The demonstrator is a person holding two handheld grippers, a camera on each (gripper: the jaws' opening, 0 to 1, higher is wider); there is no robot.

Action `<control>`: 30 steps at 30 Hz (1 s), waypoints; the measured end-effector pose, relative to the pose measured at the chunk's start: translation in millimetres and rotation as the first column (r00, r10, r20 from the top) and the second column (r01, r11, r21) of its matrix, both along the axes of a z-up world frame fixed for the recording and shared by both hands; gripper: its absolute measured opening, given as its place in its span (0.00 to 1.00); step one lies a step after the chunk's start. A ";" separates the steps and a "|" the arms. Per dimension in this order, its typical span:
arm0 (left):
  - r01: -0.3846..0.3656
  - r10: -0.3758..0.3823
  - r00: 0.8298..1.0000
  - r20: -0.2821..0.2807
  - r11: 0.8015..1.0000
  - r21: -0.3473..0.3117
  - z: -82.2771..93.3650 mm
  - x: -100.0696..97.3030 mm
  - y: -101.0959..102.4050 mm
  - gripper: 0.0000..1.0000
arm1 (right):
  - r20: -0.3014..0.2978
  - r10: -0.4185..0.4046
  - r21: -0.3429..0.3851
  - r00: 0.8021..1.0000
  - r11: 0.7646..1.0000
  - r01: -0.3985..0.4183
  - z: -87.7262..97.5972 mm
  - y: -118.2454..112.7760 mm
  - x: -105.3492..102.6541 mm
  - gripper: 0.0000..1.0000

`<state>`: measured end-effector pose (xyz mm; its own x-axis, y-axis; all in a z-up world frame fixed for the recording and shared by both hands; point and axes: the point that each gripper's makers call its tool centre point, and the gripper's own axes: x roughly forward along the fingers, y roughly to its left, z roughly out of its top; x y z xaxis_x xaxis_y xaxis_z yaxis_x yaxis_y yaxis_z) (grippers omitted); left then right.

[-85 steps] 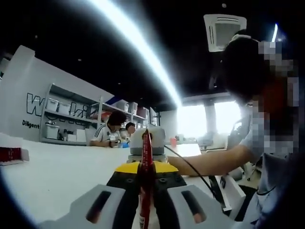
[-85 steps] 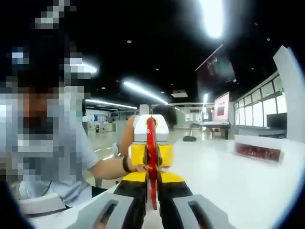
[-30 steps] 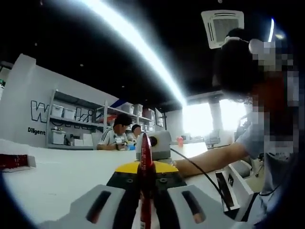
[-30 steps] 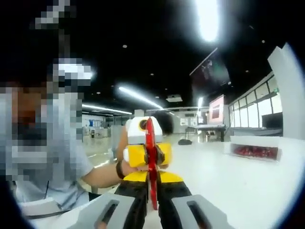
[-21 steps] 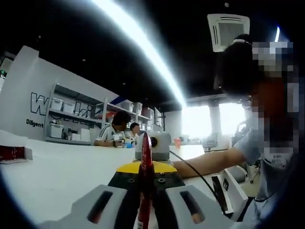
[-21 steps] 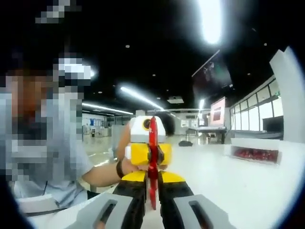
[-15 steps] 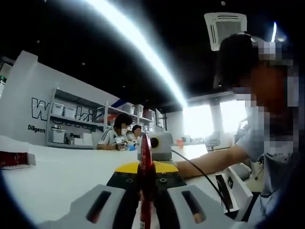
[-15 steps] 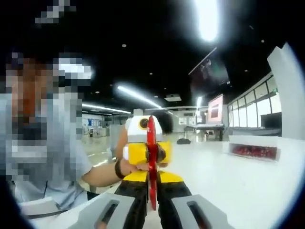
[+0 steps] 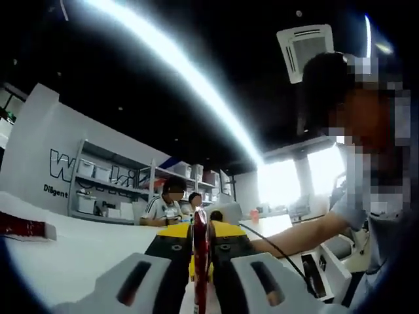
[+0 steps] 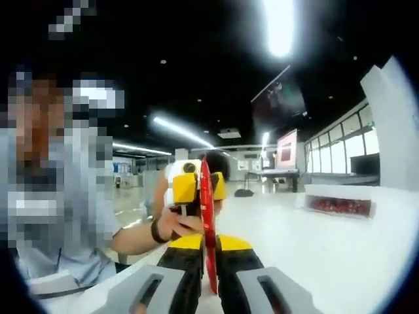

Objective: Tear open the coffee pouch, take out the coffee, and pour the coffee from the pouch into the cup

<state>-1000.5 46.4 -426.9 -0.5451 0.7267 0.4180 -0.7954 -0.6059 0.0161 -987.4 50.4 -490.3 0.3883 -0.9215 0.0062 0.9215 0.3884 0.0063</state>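
Note:
A thin red coffee pouch stands edge-on between the jaws of my left gripper, which is shut on it. The same red pouch runs up between the jaws of my right gripper, also shut on it. The two grippers face each other with the pouch held between them, above a white table. The yellow and grey body of the right gripper sits just beyond the pouch in the left gripper view. The left gripper, held by a hand, sits tilted behind the pouch in the right gripper view.
A white tray with red pouches lies on the table to the right in the right gripper view; the same tray shows at far left in the left gripper view. The person holding the grippers sits close by. Two people sit by shelves behind.
The facing gripper has tilted and rolled in each view, twisting against the other across the pouch. Both stay shut on the pouch. The left gripper view has pitched up a little.

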 end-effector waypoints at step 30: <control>-0.016 0.018 0.998 -0.055 1.000 0.025 11.1 4.9 -4.8 0.05 | 0.087 -0.036 -0.214 0.996 0.975 0.054 60.3 16.1 -6.7 0.12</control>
